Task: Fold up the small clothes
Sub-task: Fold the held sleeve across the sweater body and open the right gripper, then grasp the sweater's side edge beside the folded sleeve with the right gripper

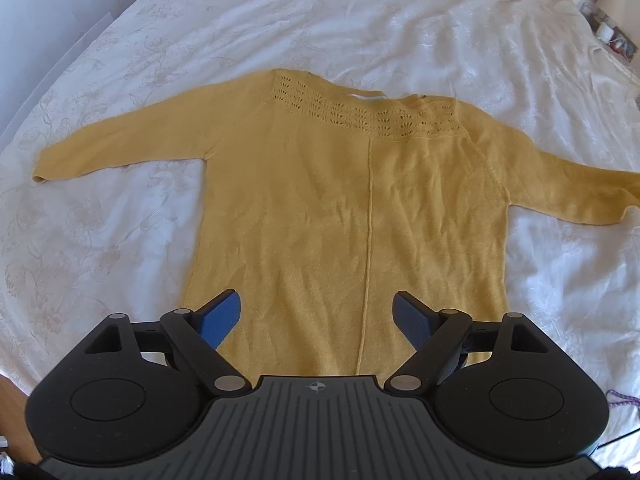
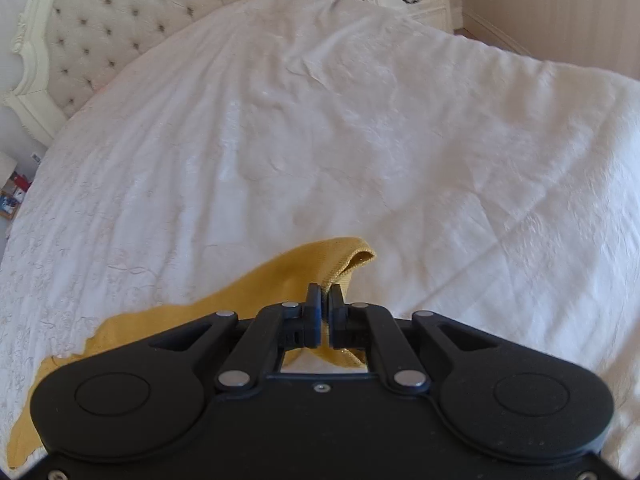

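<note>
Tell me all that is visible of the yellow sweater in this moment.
The yellow sweater is a mustard knit with a lacy openwork yoke and a raised centre seam. It lies flat, lightly creased, on the white bedspread, both sleeves spread out. The right claw is shut on its right sleeve cuff, lifting that end. The left claw hangs open over the hem, not gripping.

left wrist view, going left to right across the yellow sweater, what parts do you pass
left sleeve cuff → left sleeve → centre seam of the sweater → right sleeve, all spread on the white bedspread
</note>
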`<action>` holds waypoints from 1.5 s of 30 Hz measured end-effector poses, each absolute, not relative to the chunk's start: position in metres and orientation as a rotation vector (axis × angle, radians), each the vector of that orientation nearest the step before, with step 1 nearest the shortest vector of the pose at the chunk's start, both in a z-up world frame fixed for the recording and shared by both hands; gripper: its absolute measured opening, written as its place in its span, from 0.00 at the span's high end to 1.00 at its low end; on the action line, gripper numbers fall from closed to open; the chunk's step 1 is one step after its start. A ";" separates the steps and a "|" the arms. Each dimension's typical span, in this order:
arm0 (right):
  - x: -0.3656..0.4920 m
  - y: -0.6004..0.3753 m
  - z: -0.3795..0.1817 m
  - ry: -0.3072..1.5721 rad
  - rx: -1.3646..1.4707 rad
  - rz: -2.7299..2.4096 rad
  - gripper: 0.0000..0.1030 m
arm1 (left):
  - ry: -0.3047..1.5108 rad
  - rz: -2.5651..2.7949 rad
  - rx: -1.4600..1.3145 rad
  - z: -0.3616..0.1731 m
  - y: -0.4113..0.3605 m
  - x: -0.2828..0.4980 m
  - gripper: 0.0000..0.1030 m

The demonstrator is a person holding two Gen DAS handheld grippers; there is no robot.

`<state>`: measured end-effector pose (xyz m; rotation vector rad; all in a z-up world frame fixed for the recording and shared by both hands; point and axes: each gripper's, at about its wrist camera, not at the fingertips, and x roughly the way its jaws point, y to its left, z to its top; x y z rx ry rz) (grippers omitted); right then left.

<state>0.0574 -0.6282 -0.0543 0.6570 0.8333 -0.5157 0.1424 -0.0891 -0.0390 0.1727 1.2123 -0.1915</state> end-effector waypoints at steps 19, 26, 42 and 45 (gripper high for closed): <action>0.227 -0.368 -0.019 0.790 0.571 -0.103 0.83 | 1.204 -0.224 0.200 -0.057 0.042 0.201 0.19; 0.203 -0.313 -0.077 0.940 0.376 -0.175 0.61 | 1.054 -0.302 0.182 -0.048 0.040 0.205 0.24; 0.132 -0.343 -0.085 0.648 0.186 -0.439 0.01 | 0.648 -0.391 0.103 0.001 -0.054 0.207 0.23; 0.144 -0.346 -0.099 0.667 0.106 -0.604 0.01 | 0.637 -0.396 0.120 -0.003 -0.069 0.213 0.23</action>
